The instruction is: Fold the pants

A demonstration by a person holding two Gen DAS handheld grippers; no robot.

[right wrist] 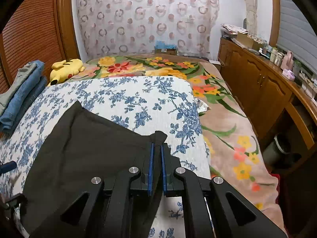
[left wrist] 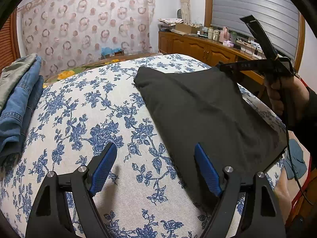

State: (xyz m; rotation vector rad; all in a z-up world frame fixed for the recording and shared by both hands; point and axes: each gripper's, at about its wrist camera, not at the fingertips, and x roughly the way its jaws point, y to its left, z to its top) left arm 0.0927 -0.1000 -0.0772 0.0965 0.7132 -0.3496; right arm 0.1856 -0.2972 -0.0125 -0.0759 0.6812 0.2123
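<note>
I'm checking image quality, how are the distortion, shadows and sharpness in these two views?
Left wrist: strong fisheye bulge, dark vignetted corners, soft shadow under the open left gripper. Right wrist: same bending; black pants show little detail; right gripper sharp.

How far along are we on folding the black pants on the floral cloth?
Done: the black pants already look folded into a compact panel on the blue floral cloth, and folded jeans are stacked at the far left. In hand: the right tongs are clamped on one pants corner; the left tongs are open and empty. Left: probably one last fold or moving it to the stack.
</note>
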